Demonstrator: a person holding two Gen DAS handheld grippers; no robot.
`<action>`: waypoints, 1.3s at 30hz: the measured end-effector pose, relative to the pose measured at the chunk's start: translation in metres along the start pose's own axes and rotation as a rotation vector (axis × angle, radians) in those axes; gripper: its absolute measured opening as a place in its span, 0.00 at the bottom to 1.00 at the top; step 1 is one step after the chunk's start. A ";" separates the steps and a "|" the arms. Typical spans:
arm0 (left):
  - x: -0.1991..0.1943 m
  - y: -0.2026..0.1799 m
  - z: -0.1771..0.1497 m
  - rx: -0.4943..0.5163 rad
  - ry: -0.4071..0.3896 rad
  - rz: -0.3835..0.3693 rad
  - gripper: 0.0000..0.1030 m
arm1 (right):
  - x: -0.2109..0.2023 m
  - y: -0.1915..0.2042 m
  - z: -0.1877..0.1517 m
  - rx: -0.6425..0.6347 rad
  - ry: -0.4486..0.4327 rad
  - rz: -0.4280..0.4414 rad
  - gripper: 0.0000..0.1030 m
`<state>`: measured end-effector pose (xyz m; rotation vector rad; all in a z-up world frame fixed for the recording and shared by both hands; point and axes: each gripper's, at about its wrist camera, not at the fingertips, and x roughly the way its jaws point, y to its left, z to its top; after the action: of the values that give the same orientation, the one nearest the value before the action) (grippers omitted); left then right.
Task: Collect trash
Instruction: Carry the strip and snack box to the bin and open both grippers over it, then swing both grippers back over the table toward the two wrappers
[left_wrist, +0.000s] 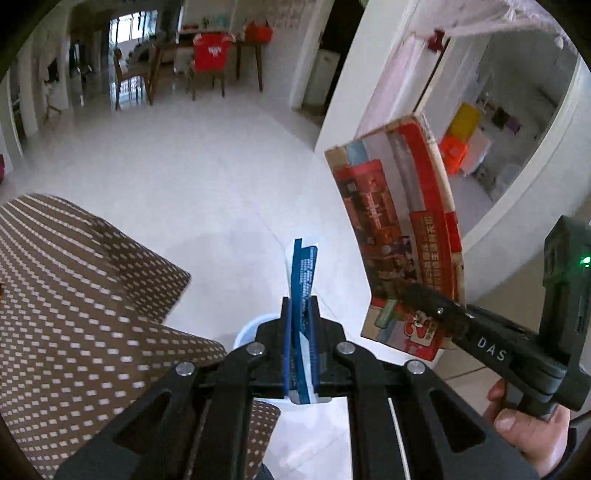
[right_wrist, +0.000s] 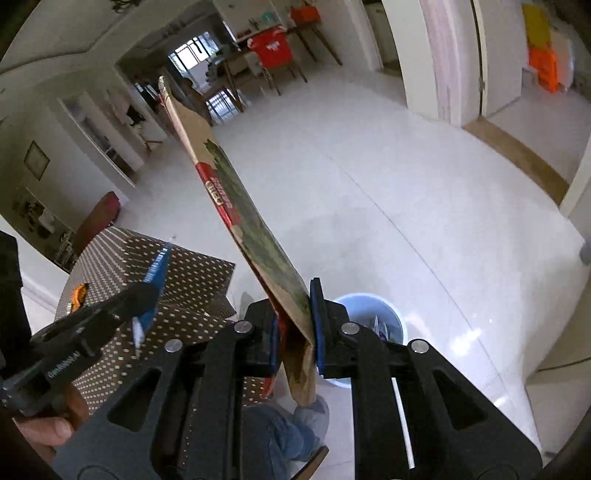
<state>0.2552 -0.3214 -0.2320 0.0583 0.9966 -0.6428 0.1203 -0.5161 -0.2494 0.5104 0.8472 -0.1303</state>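
White floor tiles carry a pale bin (right_wrist: 373, 325) just below the right gripper (right_wrist: 295, 325), whose fingers clamp a flattened carton (right_wrist: 255, 236), while the left gripper (left_wrist: 299, 332), farther aside, pinches a blue wrapper (left_wrist: 303, 273).

A: That wrapper (left_wrist: 303, 280)?
B: Blue and white. The box (left_wrist: 400, 236) is red with brown card edges.
A: The surface (left_wrist: 74, 288)?
B: Brown cloth, white dots. Pale blue bin (right_wrist: 373, 314), white floor (left_wrist: 207, 184).
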 end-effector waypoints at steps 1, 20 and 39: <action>0.010 -0.001 0.000 -0.003 0.020 -0.002 0.07 | 0.005 -0.003 -0.002 0.008 0.011 -0.002 0.14; 0.093 0.011 0.009 -0.038 0.202 0.073 0.86 | 0.083 -0.048 0.003 0.162 0.142 -0.044 0.91; -0.074 0.003 0.024 0.013 -0.082 0.023 0.89 | 0.001 0.035 0.029 0.052 -0.028 -0.074 0.94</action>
<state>0.2472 -0.2918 -0.1600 0.0541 0.9111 -0.6256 0.1517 -0.4994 -0.2210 0.5253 0.8377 -0.2278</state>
